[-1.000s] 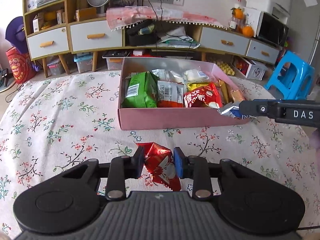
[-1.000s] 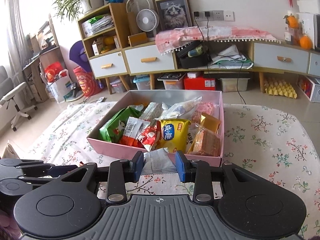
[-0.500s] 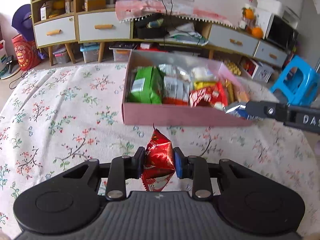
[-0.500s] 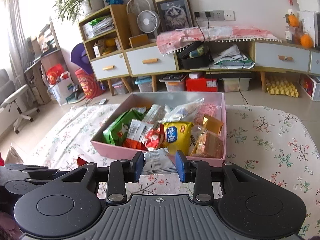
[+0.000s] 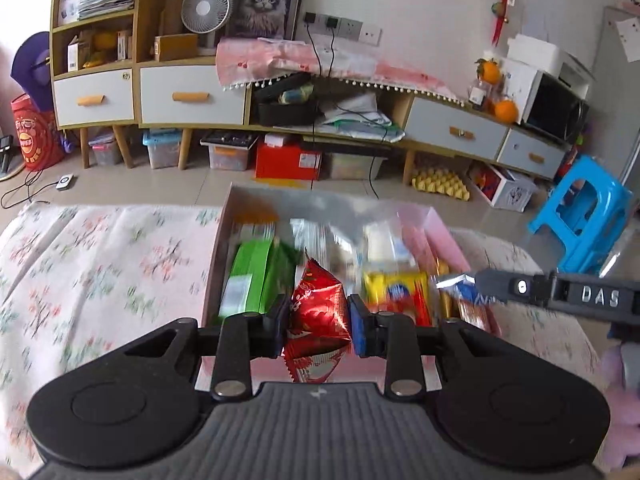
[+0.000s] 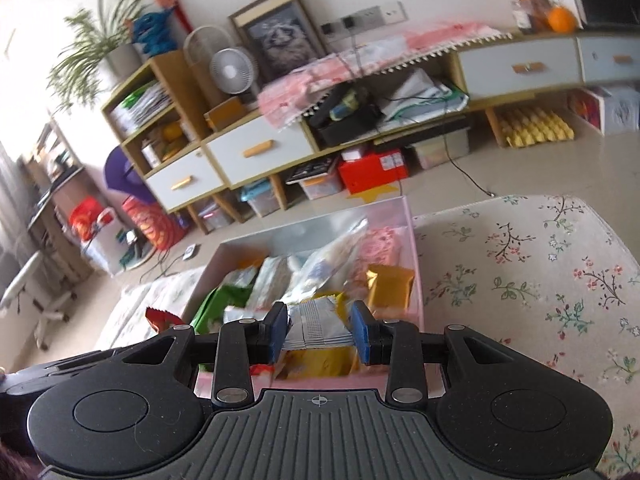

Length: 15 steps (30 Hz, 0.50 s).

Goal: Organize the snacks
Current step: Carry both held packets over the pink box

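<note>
Floral-print tablecloth (image 6: 540, 280) over a low table, in a living room with shelving and drawers along the far wall.

Item 1: shallow pink cardboard box (image 5: 218, 256), open-topped, on the cloth. Contents, loosely piled: green foil bag (image 5: 252, 280), yellow packet with a blue label (image 5: 396, 290), gold foil packet (image 6: 390, 286), clear and pale wrappers behind; motion blur hides the finer print.

Item 2: crinkled red foil snack packet (image 5: 318, 320). Location: in the air above the near edge of the box, clamped between the pads of the left gripper (image 5: 318, 326), jaws drawn in tight on its middle.

Item 3: flat silver-grey ribbed sachet (image 6: 318, 322). Location: held level above the near right part of the box by the right gripper (image 6: 320, 334), jaws pressed on both its side edges. In the left view its silver and blue end pokes out of the same tool.

Progress, as judged: most snacks are already boxed; no loose packet is visible on the parts of the cloth in view. Both carried items hang over the box but are not yet released. Remaining: lower each into a free spot and let go. Whether any sorting inside the box is intended cannot be told.

Surroundings: blue plastic stool (image 5: 584, 216) on the floor to the right, white desk fan (image 5: 206, 8) on the cabinet.
</note>
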Motion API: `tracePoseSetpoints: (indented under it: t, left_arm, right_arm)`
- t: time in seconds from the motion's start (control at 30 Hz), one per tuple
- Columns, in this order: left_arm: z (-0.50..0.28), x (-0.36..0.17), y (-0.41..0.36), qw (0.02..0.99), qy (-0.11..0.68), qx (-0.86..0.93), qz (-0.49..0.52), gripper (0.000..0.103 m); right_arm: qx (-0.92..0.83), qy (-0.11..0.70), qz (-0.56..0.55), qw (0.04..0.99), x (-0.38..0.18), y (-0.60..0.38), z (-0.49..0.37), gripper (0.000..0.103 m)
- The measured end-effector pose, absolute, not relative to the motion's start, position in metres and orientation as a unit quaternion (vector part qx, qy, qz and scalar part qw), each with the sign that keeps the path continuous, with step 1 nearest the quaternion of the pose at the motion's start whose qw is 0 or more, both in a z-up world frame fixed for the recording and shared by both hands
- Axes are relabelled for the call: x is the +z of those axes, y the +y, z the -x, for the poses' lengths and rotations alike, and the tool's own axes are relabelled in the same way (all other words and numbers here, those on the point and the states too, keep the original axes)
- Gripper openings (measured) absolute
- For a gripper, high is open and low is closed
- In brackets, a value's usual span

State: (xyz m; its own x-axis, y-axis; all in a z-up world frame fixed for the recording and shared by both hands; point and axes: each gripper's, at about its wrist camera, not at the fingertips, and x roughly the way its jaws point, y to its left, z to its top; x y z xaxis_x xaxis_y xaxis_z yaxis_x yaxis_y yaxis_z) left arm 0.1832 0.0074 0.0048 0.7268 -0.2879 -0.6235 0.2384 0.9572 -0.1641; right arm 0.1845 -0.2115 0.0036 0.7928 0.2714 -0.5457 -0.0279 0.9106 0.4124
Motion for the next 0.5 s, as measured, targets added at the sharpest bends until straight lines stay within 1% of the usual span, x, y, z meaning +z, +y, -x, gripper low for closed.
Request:
tracePoseSetpoints:
  t: [0.27, 0.5]
  left_arm:
    - [-0.226, -0.003, -0.004, 0.931, 0.343, -0.12, 0.04, 0.029]
    - [-0.242, -0.011, -0.005, 0.932, 0.343, -0.104, 0.05, 0.029]
  right_arm:
    - [0.062, 0.307, -0.228, 0.922, -0.004, -0.222, -0.231, 0.033]
    - [0.074, 0.312, -0.261, 0.911, -0.011, -0.218, -0.264, 0.033]
